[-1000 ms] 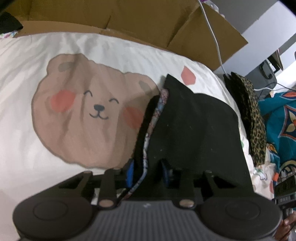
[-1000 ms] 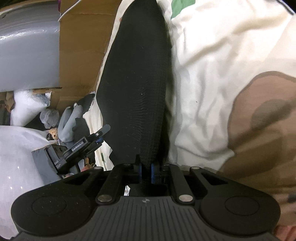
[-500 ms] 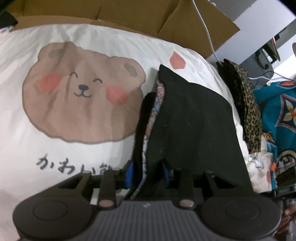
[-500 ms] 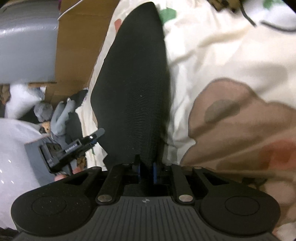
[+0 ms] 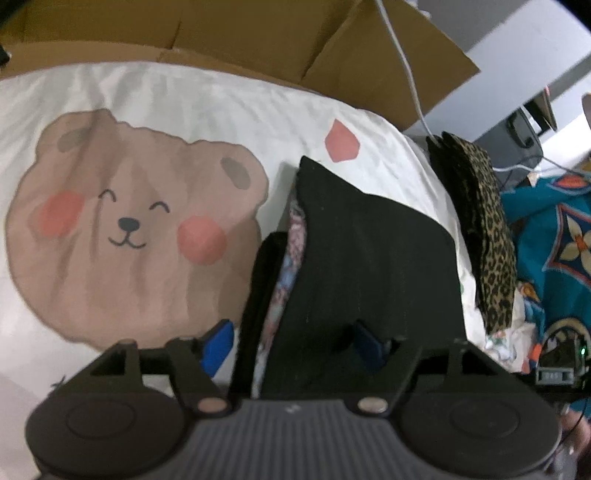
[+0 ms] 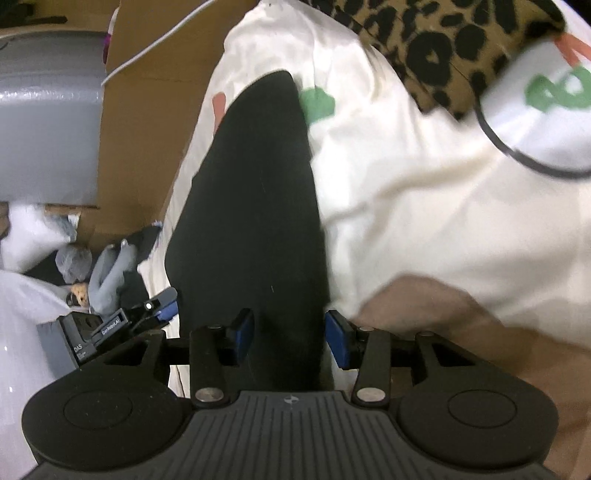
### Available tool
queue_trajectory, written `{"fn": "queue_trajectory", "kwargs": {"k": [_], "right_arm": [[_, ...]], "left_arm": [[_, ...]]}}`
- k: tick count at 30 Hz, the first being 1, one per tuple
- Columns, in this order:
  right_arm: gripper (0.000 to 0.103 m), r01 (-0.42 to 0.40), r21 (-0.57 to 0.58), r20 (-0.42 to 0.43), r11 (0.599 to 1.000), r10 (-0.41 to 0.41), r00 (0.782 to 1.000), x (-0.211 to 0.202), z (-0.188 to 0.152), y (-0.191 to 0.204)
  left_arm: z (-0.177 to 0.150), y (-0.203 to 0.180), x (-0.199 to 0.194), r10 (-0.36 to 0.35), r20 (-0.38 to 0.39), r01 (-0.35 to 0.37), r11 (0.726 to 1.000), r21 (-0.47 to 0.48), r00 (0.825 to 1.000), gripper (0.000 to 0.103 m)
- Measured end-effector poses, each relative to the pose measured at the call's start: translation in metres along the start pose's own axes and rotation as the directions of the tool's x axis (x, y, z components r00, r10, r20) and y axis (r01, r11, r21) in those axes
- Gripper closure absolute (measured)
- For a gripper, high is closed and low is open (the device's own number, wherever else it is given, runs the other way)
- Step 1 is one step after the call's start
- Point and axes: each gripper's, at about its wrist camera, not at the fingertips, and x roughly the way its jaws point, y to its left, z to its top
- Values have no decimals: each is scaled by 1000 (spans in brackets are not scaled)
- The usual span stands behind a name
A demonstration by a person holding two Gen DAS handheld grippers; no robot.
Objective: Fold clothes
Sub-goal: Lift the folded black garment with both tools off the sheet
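A folded black garment (image 5: 373, 266) with a patterned lining showing at its left edge lies on the white bear-print bedsheet (image 5: 122, 110). My left gripper (image 5: 295, 341) is opening; its blue pads stand apart, and the garment's near edge lies between them without being pinched. The same black garment (image 6: 255, 206) runs away from me in the right wrist view. There my right gripper (image 6: 290, 336) is opening too, and the cloth sits loosely between its blue pads (image 6: 338, 341).
A folded leopard-print garment (image 5: 487, 236) lies at the bed's right edge, also visible at top right (image 6: 436, 48). Brown cardboard (image 5: 258, 33) with a white cable stands behind the bed. A teal patterned cloth (image 5: 554, 236) is at far right. Clutter and the other gripper (image 6: 122, 325) lie off the bed's side.
Both grippers went from pinching the black garment to standing apart from it. Both views shifted slightly, and the leopard-print garment came into the right wrist view.
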Motion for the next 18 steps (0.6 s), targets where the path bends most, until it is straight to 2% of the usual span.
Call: {"fn": "queue_trajectory", "kwargs": {"k": [8,18], "right_arm": [[56,-12,9,69,1000,11,998,3,28,0],[56,-32,25,61,999,30,998,24,45,-3]], "left_arm": [[15,6,12,-26,-2,25,999,-34,1000,29],[22,21,33,-113,-11,111,985,-133,994,23]]}}
